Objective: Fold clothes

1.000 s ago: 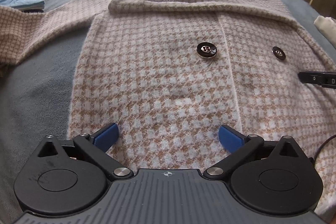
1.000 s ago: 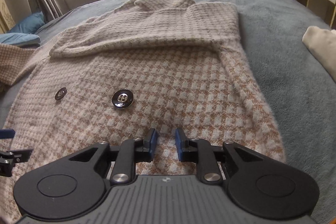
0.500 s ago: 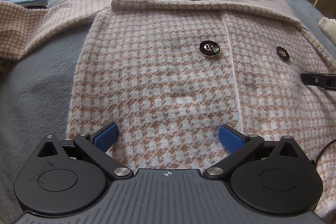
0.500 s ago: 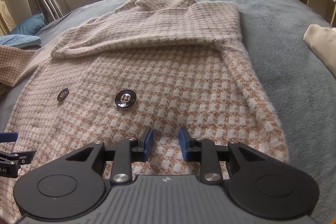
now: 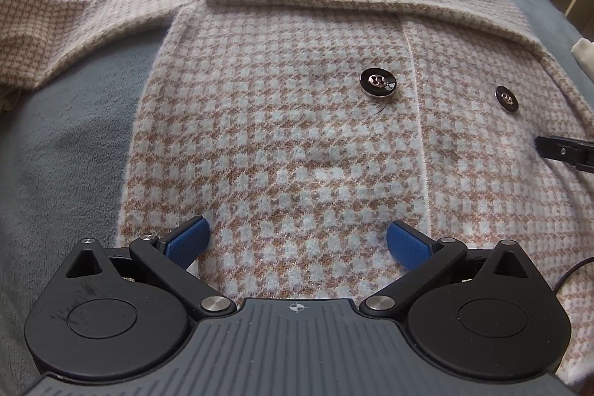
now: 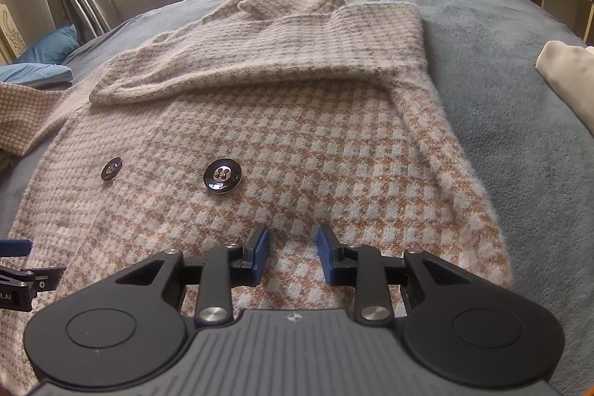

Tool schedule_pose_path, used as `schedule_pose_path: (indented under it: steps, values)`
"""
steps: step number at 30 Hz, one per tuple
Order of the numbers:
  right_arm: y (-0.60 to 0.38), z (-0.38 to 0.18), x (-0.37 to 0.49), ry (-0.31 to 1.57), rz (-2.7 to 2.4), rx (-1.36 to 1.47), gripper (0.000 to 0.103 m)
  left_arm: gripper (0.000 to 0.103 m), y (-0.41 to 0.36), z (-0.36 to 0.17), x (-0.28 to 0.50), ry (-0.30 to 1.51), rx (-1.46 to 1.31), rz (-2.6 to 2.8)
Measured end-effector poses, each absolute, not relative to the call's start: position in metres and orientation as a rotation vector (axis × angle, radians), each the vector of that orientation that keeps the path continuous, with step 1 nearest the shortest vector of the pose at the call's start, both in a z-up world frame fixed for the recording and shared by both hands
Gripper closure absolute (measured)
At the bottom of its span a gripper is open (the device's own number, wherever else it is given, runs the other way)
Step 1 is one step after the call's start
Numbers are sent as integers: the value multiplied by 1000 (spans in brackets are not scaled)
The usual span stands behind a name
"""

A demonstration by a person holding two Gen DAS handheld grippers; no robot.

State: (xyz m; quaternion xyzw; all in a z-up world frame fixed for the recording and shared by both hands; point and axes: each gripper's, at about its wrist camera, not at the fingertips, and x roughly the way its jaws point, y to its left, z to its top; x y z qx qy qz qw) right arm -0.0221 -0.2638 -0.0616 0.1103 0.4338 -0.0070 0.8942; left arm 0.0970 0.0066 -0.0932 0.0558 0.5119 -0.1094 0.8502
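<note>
Fingers [image 6: 261,247] of the right gripper [image 6: 292,253] have widened from narrow to half-open, holding nothing; left gripper [image 5: 299,240] stays wide, empty. Both hover at the coat's [image 5: 297,121] hem, lower frame, spread on the bed [image 6: 519,62]: a hem grasp looks imminent.

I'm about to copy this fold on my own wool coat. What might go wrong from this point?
1. The left sleeve lies spread out on the blanket; folding the hem up now could leave it sticking out.
2. A loose thread hangs from the large button; the tongs could snag it.
3. The left tongs are wide open and the right tongs only partly, so the two hem grips may be uneven.
</note>
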Motion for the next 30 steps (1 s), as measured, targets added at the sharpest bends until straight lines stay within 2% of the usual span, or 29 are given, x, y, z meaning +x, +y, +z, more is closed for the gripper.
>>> schedule_pose_path:
  steps: [8, 16, 30]
  values:
    - [-264, -59, -19, 915, -10, 237, 67, 0, 5, -93, 99, 1094, 115, -216]
    - [-259, -30, -3, 859, -14, 179, 66, 0, 4, -92, 100, 1105, 115, -210]
    - [-263, -28, 44, 849, -10, 128, 66, 0, 4, -93, 102, 1109, 119, -213]
